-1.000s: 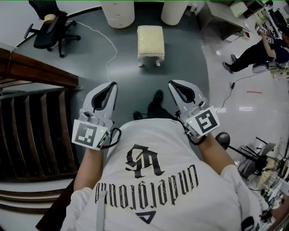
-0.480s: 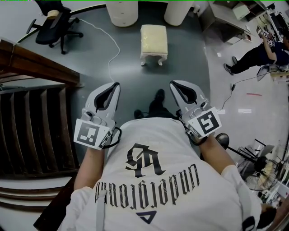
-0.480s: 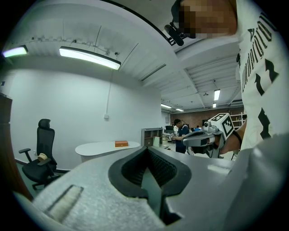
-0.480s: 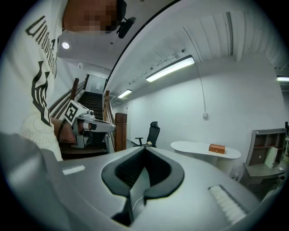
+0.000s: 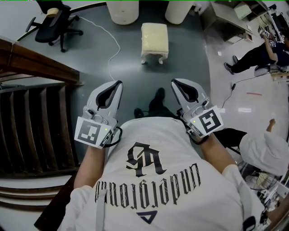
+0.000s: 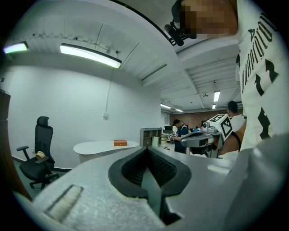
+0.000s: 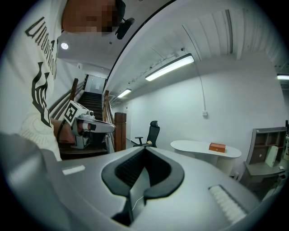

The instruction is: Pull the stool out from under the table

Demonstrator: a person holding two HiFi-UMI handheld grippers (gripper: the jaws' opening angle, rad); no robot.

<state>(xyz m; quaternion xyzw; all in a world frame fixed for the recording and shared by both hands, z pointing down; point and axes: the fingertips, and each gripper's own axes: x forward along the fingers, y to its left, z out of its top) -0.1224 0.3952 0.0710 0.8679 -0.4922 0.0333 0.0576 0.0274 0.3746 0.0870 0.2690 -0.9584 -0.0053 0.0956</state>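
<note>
A cream padded stool (image 5: 155,40) with short white legs stands on the grey floor, just in front of the table's two white round pedestals (image 5: 123,11). My left gripper (image 5: 118,84) and right gripper (image 5: 174,83) are held level at waist height, well short of the stool. Both are shut with nothing between the jaws. In the left gripper view my gripper (image 6: 146,152) faces the white table top (image 6: 106,145), which carries a small orange box (image 6: 120,143). The right gripper view shows the same table (image 7: 205,148) beyond the closed jaws (image 7: 144,152); the stool is hidden in both gripper views.
A dark wooden staircase (image 5: 36,113) runs along my left. At the far left stands a black office chair (image 5: 54,22), and a white cable (image 5: 110,58) crosses the floor. One person (image 5: 257,52) sits at the far right; another in white (image 5: 266,151) is close on my right.
A person in white has come into view at the right edge. Both grippers stay shut and almost still; the view has shifted slightly.
</note>
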